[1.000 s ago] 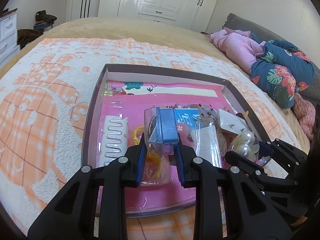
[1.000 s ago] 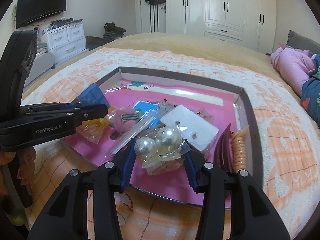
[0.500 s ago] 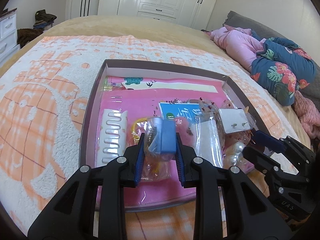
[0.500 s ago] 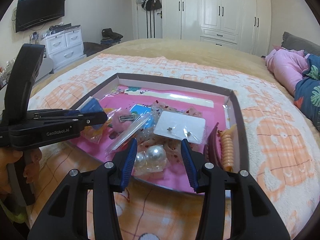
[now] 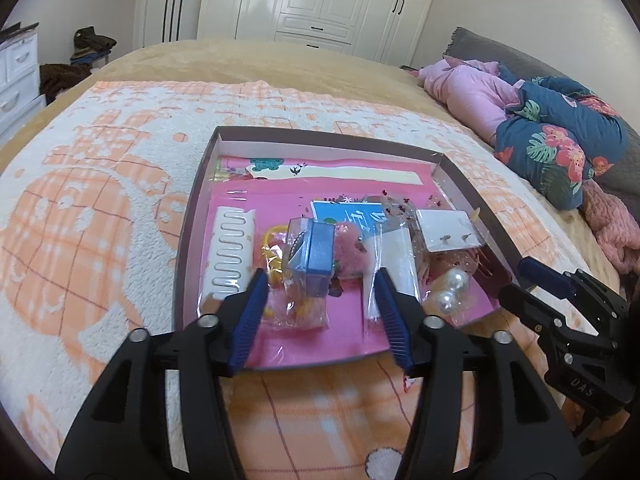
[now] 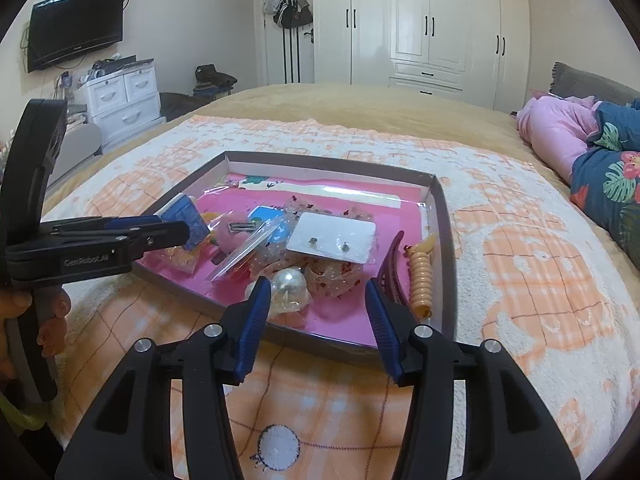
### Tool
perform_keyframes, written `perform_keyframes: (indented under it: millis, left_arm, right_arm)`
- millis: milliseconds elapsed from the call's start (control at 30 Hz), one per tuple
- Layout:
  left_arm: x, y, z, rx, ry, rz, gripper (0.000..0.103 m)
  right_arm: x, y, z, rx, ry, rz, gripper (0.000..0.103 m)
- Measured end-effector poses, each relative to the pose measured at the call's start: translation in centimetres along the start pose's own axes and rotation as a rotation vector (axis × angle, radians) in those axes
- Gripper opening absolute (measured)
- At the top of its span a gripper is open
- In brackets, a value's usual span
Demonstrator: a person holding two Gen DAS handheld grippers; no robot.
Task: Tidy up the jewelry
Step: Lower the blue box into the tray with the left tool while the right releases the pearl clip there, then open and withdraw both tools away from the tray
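A shallow brown-rimmed tray [image 5: 192,216] [image 6: 444,240] with a pink floor lies on the bed and holds bagged jewelry. A clear packet with a blue box [image 5: 314,254] [image 6: 186,220] lies in it, just beyond my left gripper [image 5: 320,312], which is open and empty. A bag with two large pearls [image 5: 450,290] [image 6: 290,284] lies at the tray's near edge, in front of my right gripper [image 6: 316,320], also open and empty. A white earring card [image 5: 450,230] [image 6: 334,236] lies beside the pearls.
A white comb-like clip [image 5: 230,252] lies at the tray's left. A dark hair claw [image 6: 390,264] and a beige spiral clip [image 6: 420,272] lie at its right. An orange-and-white blanket [image 5: 80,208] covers the bed. Pink and floral bedding [image 5: 552,140] is piled at the right.
My left gripper opened and let the blue-box packet down into the tray. My right gripper released the pearl bag earlier and opened wider. Both grippers pulled back toward the near edge.
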State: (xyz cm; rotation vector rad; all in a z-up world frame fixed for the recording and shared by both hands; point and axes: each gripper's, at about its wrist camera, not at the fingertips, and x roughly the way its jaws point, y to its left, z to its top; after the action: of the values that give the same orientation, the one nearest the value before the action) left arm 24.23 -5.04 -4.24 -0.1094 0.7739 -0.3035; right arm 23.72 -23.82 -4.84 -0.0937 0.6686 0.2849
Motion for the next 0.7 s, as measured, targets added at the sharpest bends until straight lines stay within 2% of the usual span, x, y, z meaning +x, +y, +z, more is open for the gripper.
perform_keyframes:
  millis: [267, 333, 467, 533, 700]
  left_arm:
    - [-2.1, 0.0, -0.5, -0.004, -0.032, 0.019, 0.068]
    - [-2.7, 0.0, -0.5, -0.007, -0.045, 0.018, 0.077]
    - [-3.8, -0.2, -0.5, -0.006, -0.065, 0.017, 0.086]
    - [-4.5, -0.3, -0.7, -0.003, -0.076, 0.02, 0.091]
    - [-5.9, -0.7, -1.2, 0.001, -0.097, 0.03, 0.091]
  right_arm:
    - [-1.8, -0.3, 0.1, 0.013, -0.036, -0.007, 0.069]
    - [-2.2, -0.3, 0.1, 0.011, -0.047, -0.015, 0.076]
    - [-3.1, -0.5, 0.1, 0.034, -0.071, -0.016, 0.092]
    - [-3.4, -0.7, 0.2, 0.051, -0.076, -0.012, 0.095]
    - [-4.5, -0.8, 0.3, 0.066, -0.099, -0.017, 0.096]
